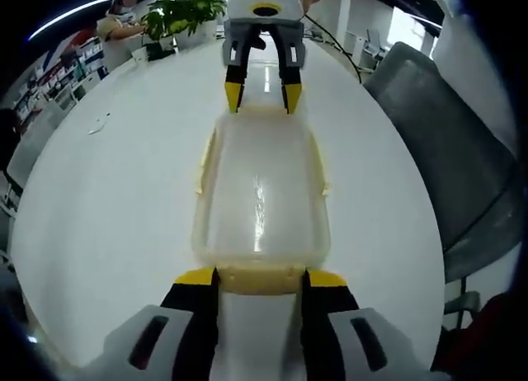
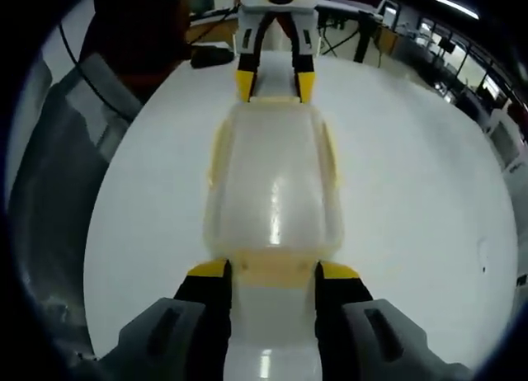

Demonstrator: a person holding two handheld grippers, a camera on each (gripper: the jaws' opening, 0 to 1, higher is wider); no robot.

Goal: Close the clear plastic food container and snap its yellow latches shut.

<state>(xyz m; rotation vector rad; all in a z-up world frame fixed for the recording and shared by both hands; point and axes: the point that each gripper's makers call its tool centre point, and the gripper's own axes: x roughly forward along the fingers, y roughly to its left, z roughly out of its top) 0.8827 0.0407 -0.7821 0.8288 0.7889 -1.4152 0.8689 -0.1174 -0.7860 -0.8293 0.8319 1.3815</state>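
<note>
My left claw (image 1: 261,276), at the bottom centre of the left gripper view, is standing spread, its yellow tips flanking the near end latch (image 1: 261,278) of the clear food container (image 1: 261,195). The container is lying lengthwise at frame centre on the white round worktop (image 1: 124,191), lid on. My right claw (image 1: 263,96) is facing me at top centre, also spread, at the far end. In the right gripper view, that claw (image 2: 273,270) is bracketing its own yellow latch (image 2: 272,268). A potted plant (image 1: 183,14) is sitting at the upper left; a grey chair (image 1: 450,150) is standing at right.
</note>
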